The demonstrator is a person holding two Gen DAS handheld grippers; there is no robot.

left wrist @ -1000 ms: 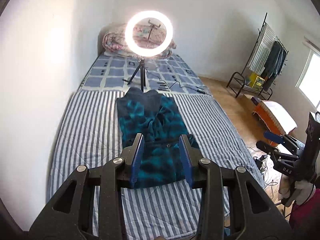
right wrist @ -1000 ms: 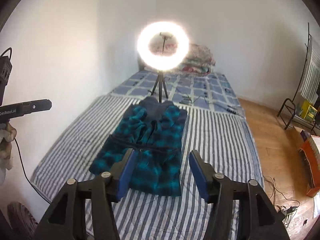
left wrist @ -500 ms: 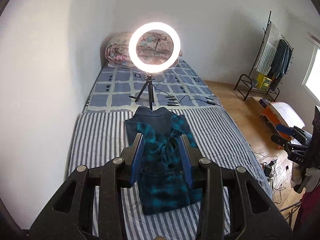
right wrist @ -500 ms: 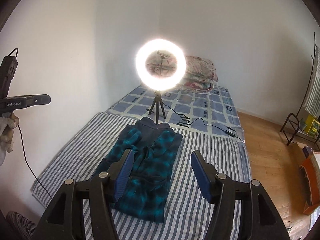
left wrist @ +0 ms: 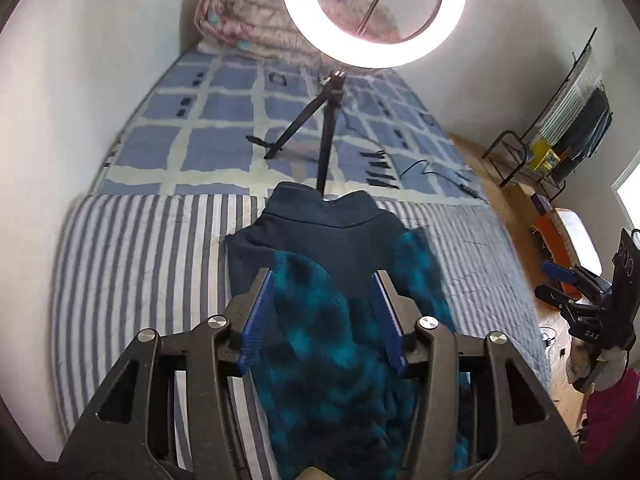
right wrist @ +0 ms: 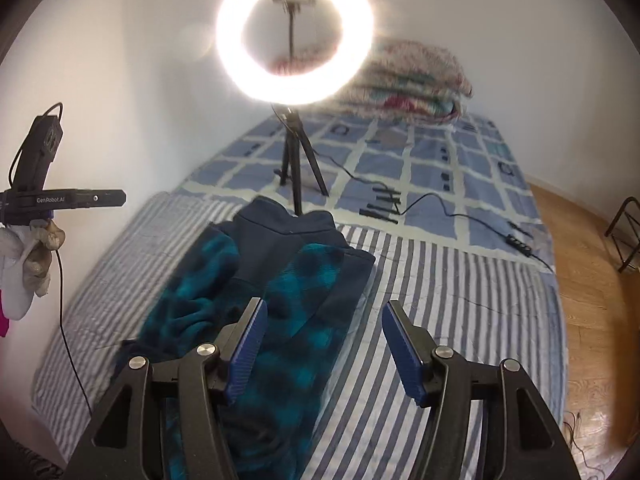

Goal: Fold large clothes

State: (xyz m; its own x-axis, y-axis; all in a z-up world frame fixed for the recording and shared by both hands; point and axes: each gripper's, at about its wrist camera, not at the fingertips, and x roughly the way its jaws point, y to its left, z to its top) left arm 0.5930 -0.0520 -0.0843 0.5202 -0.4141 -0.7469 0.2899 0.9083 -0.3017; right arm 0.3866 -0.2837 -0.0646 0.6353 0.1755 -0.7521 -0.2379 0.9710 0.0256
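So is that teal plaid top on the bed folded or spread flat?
Partly folded: the teal plaid top has both sleeves folded in over its dark front, while the body lies unfolded lengthwise along the striped sheet.

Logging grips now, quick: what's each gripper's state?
Left gripper: open, jaws just widened, holding nothing.
Right gripper: open, empty.

Fleece jacket [left wrist: 344,344]: soft, fuzzy, matt cloth with a smoother dark collar. Beneath it, striped sheet [left wrist: 132,264]: flat woven cloth, matt. Beyond the jacket, tripod [right wrist: 298,160]: matt black. Right of the sheet, floor [right wrist: 588,280]: polished wood. Gripper pads [right wrist: 246,346]: ribbed blue plastic on matt black frames with shiny metal rivets.
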